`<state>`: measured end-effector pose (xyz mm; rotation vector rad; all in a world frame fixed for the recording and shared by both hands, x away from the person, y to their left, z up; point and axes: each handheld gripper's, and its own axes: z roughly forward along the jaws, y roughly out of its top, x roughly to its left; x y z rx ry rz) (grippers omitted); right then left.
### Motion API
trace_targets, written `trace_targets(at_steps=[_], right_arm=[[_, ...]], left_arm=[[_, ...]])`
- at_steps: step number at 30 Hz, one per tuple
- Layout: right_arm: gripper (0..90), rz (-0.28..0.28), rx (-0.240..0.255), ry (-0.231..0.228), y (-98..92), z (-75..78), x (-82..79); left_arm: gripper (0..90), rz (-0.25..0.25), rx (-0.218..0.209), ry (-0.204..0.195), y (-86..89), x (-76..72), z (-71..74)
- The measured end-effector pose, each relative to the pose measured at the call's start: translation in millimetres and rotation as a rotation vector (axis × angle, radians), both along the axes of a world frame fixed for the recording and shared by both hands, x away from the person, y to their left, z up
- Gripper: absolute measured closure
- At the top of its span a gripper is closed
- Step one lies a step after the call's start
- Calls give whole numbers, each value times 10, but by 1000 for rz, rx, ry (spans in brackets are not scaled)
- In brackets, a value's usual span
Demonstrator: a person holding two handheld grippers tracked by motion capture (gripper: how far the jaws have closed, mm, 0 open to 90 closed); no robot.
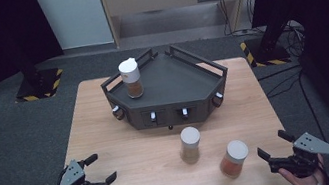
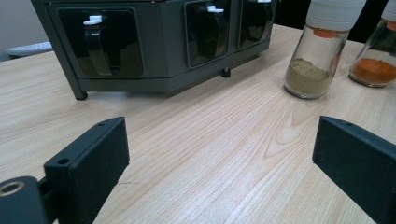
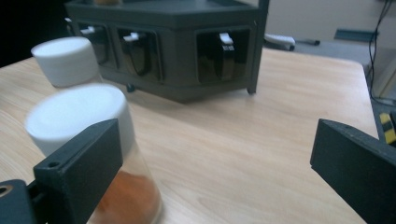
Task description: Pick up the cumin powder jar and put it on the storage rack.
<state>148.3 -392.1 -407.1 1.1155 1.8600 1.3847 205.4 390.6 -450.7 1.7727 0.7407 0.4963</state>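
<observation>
**A:** ok so biggest thing first: we've got the wooden table (image 1: 123, 130), and sitting on its far half is that dark grey angled spice rack (image 1: 171, 83) with the little white-tipped levers along its front. One spice jar with a white cap (image 1: 131, 78) is already standing on the rack's left side, upright, brownish powder inside.

**B:** yep, and we see two more jars on the bare table, nearer to us than the rack. The jar of tan powder (image 1: 190, 144) stands just in front of the rack's middle, and the jar of orange powder (image 1: 234, 159) is to its right and a bit nearer, close but not touching. Both upright, both with white caps.

**A:** grippers? We have the left gripper (image 1: 96, 168) at the near left edge, jaws spread wide, holding nothing, well apart from both jars.

**B:** same for the right gripper (image 1: 272, 145) at the near right: jaws wide apart and empty. In the right gripper view the orange jar sits just beside its left jaw, not between the two.
</observation>
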Motion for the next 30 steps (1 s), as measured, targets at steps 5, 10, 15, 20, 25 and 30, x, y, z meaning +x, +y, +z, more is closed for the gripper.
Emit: trace_targets(at_steps=[5,10,15,20,25,30], right_arm=[[30,33,-22,-20,66,198,23],[33,74,-42,-12,170,361,114],[33,116,-45,-10,294,495,210],[33,151,-60,-2,431,601,314],[32,184,-67,18,563,652,408],[32,223,-64,33,685,678,502]], left_arm=[[28,-1,1,4,1,5,-1],[27,-2,5,5,-7,6,1],[27,-1,5,4,-5,6,0],[27,-2,5,8,-4,11,-2],[27,-2,2,8,1,11,-5],[27,-5,5,8,-1,13,-1]])
